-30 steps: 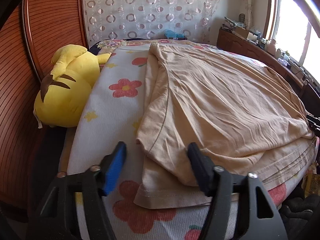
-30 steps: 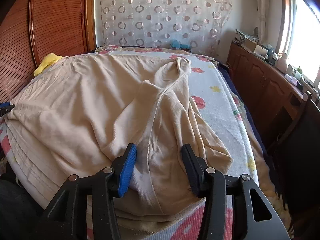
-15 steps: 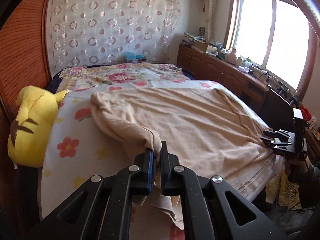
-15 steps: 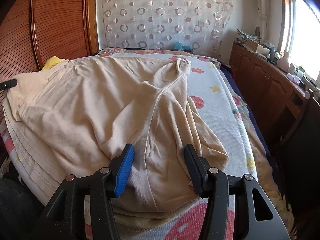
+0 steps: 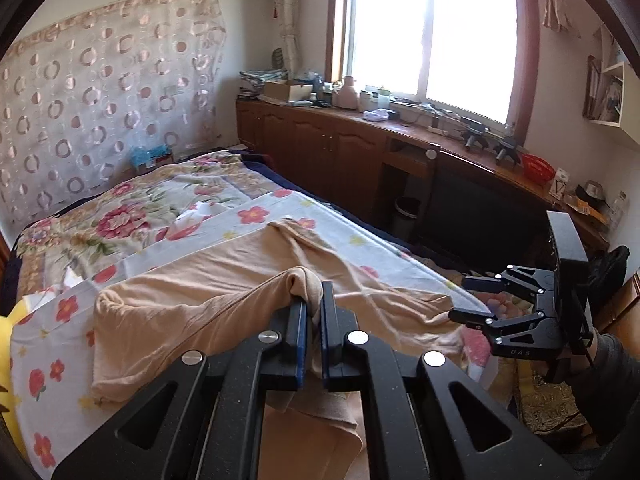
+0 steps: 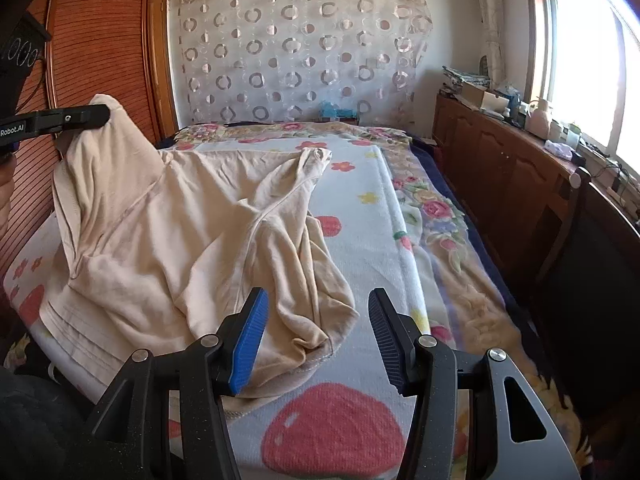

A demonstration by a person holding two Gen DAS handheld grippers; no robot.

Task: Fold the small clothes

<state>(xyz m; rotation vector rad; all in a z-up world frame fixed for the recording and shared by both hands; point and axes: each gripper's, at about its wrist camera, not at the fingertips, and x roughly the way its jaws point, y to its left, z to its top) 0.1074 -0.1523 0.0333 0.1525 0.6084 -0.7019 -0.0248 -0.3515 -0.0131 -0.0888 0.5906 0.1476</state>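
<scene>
**Left hand-held gripper clamps the shirt; right one stands apart above its hem**

Your left hand-held gripper (image 5: 314,312) has its jaws together on a bunched fold of the beige shirt (image 5: 224,300), and the cloth pokes out in a small knot above the two pads. From the right wrist view you can see that same gripper (image 6: 94,115) raised above the bed's left edge, with the shirt's corner hanging from it and the fabric draping down in a slope toward the bed (image 6: 384,216). The lifted part is clear of the bedding; the rest of the shirt lies crumpled across the middle and near edge of the bed, over the flowered sheet.

Your right hand-held gripper (image 6: 316,336) has its jaws apart, blue pad on the left and dark pad on the right. The shirt's lower hem lies beneath and between the pads, close to the bed's near edge, but neither pad presses on it. A large red strawberry print on the sheet shows just under this gripper. In the left wrist view, the right gripper (image 5: 468,298) hovers off the bed's right edge, with your dark sleeve (image 5: 612,380) behind it.

A yellow plush toy (image 5: 6,344) peeks in at the bed's left edge. A patterned curtain (image 6: 304,48) hangs behind the far edge of the bed. Along the right side runs a wooden cabinet (image 5: 360,160) below the bright window (image 5: 432,28), its top cluttered with small items.
</scene>
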